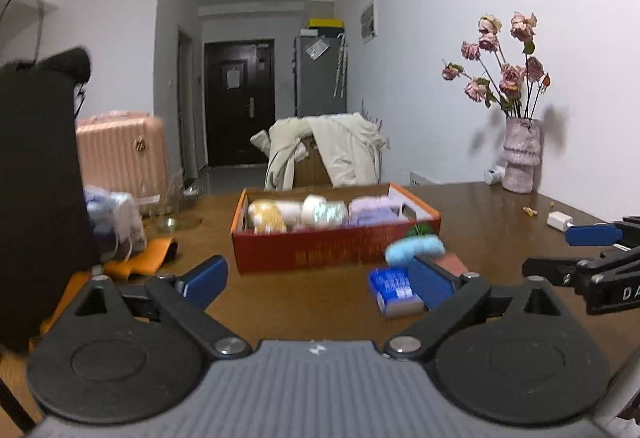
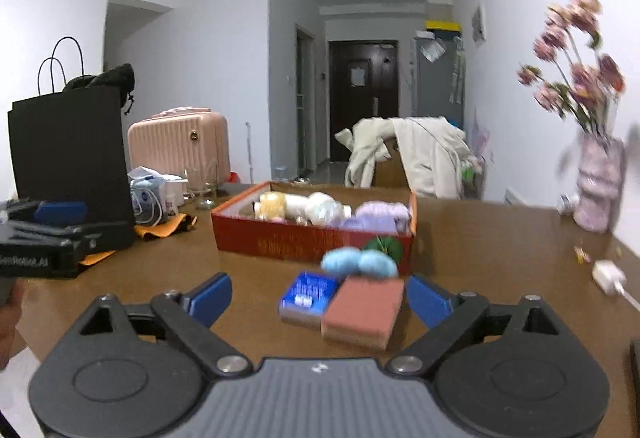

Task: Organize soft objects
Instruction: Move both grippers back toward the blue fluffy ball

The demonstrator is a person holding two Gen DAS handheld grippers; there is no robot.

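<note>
A red open box (image 1: 320,248) (image 2: 304,240) on the brown table holds yellow, white, mint and lilac soft rolls (image 1: 316,212) (image 2: 320,208). A light blue fluffy item (image 1: 416,250) (image 2: 358,262) lies on the table in front of the box's right end, next to something green (image 2: 386,246). A blue packet (image 1: 394,290) (image 2: 306,296) and a brick-red block (image 2: 364,312) lie just nearer. My left gripper (image 1: 320,282) is open and empty, short of the box. My right gripper (image 2: 320,298) is open and empty, its fingers either side of the packet and block.
A black paper bag (image 2: 68,154) (image 1: 36,178), an orange cloth (image 1: 140,258) and plastic-wrapped clutter (image 2: 150,192) stand at the left. A vase of dried roses (image 1: 520,158) (image 2: 598,194) and a white charger (image 2: 608,274) are at the right. A coat-draped chair (image 1: 328,152) stands behind the table.
</note>
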